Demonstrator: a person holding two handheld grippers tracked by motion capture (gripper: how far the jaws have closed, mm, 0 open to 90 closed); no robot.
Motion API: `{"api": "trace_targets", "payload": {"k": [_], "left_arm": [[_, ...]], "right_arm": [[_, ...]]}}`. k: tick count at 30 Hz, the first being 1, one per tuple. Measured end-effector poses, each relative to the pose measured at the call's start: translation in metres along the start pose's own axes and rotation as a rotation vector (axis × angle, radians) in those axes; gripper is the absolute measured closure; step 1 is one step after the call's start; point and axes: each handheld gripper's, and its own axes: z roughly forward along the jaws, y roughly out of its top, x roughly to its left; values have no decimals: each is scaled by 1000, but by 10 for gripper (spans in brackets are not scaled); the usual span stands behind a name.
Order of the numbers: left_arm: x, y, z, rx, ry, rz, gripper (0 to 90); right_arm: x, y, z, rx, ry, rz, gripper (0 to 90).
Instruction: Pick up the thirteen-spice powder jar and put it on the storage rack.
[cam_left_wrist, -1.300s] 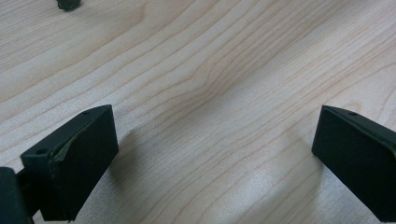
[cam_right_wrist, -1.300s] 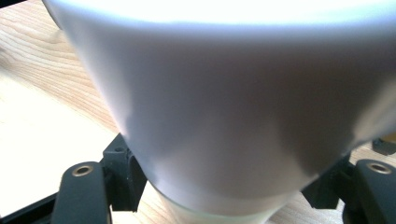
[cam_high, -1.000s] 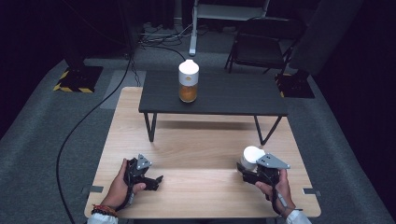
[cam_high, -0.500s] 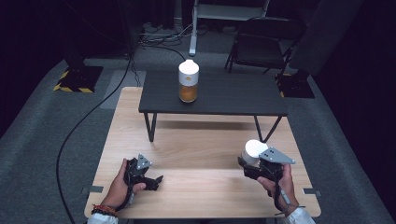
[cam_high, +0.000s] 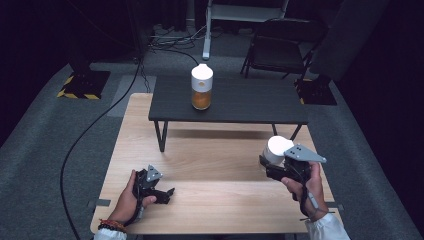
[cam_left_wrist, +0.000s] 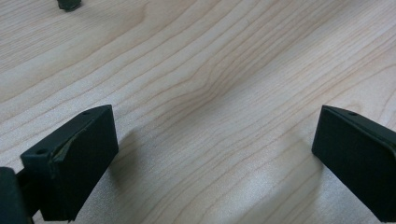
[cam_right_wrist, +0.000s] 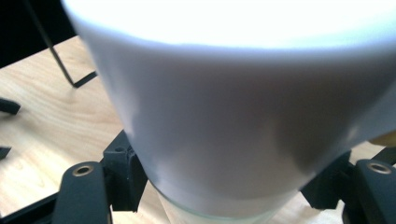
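Two grippers work at the wooden table (cam_high: 220, 150): the right gripper (cam_high: 270, 167) clamps a white-capped jar (cam_high: 278, 149) above its right edge, while the left gripper (cam_high: 167, 192), jaws wide and empty, rests near its front-left edge, bare wood between.

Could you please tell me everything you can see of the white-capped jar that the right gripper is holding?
The jar has a broad, smooth, matte white cap that looks like plastic; in the right gripper view a paler, glassy band shows beneath it. It stands roughly upright, clamped on both sides by the black jaws of the right gripper, above the right part of the light wooden table. Whether it rests on the wood cannot be told. Its contents are hidden.
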Motion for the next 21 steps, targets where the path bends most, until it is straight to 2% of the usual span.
{"api": "trace_targets", "payload": {"k": [11, 21], "left_arm": [[0, 0, 0, 0, 0, 0, 0], [0, 0, 0, 0, 0, 0, 0]], "right_arm": [[-7, 28, -10, -43, -27, -11, 298], [-11, 57, -10, -43, -50, -25, 299]]}}
